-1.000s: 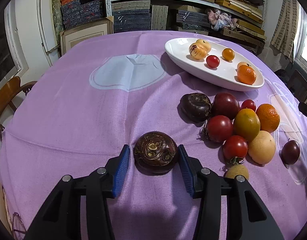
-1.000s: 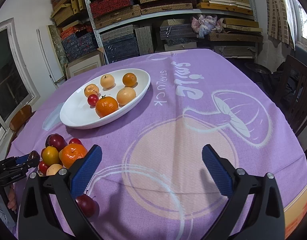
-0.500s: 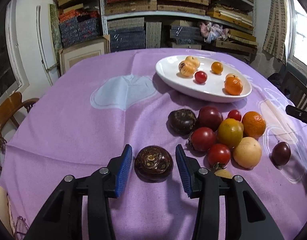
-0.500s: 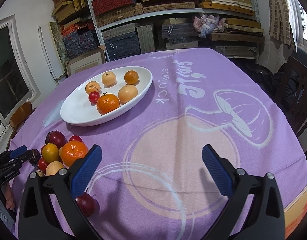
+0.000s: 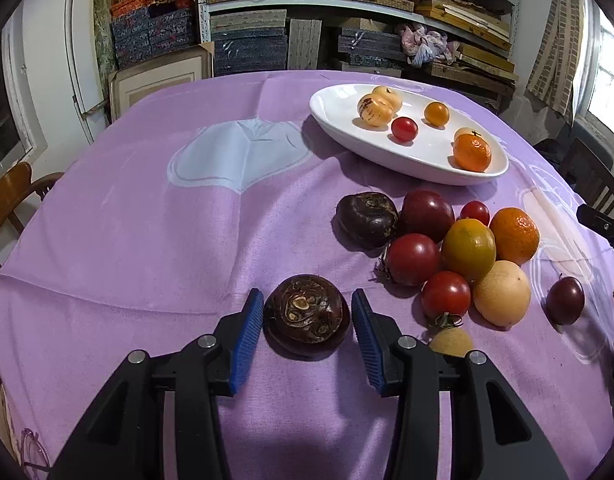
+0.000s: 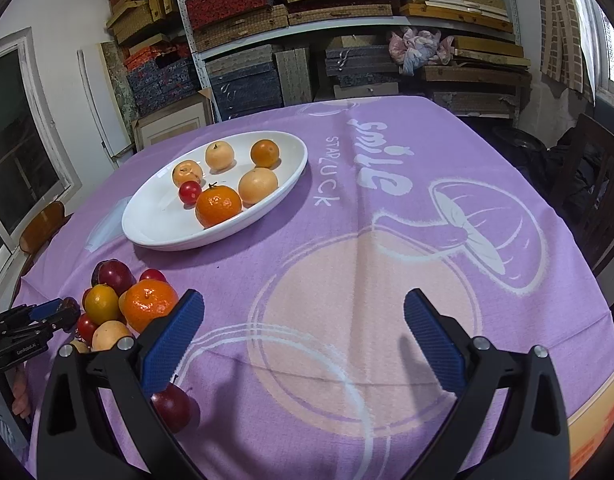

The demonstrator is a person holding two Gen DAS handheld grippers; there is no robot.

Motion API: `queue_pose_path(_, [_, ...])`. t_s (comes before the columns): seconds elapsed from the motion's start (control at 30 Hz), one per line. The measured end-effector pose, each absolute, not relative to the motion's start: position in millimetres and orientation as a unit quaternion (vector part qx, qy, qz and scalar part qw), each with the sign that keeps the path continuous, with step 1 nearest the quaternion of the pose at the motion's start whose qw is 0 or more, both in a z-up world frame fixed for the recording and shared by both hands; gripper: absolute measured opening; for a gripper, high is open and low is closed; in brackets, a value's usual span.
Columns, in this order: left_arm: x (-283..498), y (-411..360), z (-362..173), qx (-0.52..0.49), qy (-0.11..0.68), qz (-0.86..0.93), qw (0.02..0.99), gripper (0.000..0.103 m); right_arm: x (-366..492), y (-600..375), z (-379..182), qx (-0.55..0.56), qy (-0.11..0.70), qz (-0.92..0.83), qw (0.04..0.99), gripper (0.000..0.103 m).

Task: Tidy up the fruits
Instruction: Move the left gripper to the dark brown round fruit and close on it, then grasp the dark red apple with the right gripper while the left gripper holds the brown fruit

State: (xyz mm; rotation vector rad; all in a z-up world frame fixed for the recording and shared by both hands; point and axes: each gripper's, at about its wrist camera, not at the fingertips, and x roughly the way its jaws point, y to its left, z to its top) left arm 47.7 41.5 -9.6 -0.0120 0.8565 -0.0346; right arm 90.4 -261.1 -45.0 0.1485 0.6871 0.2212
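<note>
**Dark fruit between the left fingers**

The left gripper [image 5: 307,322] bracketed a dark brown fruit [image 5: 306,314] on the purple cloth [image 5: 147,240], pads just apart from it. The right gripper [image 6: 303,330] stood wide, empty. Beyond lay a fruit pile [image 5: 467,248], then the white dish [image 5: 347,136].

Tablecloth [image 6: 347,240]: purple, white "smile STAR LUCK" lettering, white mushroom print, peach circle with white rings. Dish [image 6: 155,216]: plain white. Left claw [image 5: 307,316] and right claw [image 6: 303,328]: black frames, blue ribbed pads. Fruit between left pads [image 5: 306,314]: dark brown, tan swirl markings. Pile [image 5: 467,248]: red, dark maroon, orange, pale yellow. Tangerine [image 6: 218,205] in dish: bright orange.
</note>
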Motion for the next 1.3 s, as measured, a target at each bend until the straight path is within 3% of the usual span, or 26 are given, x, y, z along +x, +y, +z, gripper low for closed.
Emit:
queue_pose_path(0.27, [53,33,-16,0.013,0.429,-0.021,0.903,0.044,90,-259,-45,0.068,0.337,0.110,0.932,0.098])
queue_pose_path(0.67, [57,40,-16,-0.002,0.428,-0.008,0.904,0.043,57,-228,-30,-0.036,0.323,0.213,0.921,0.096])
queue_pose_path(0.73, [57,43,-16,-0.007,0.427,-0.006,0.904,0.043,47,-217,-33,-0.068,0.325,0.238,0.913,0.088])
queue_pose_path(0.8, [57,43,-16,-0.004,0.428,-0.004,0.904,0.043,44,-205,-39,-0.086,0.342,0.260,0.899,0.068])
queue_pose_path(1.13, [57,41,-16,-0.002,0.428,-0.003,0.904,0.043,25,-164,-56,-0.152,0.359,0.315,0.865,0.067])
queue_pose_path(1.3, [57,41,-16,-0.002,0.428,-0.003,0.904,0.043,21,-158,-62,-0.160,0.372,0.339,0.849,0.048])
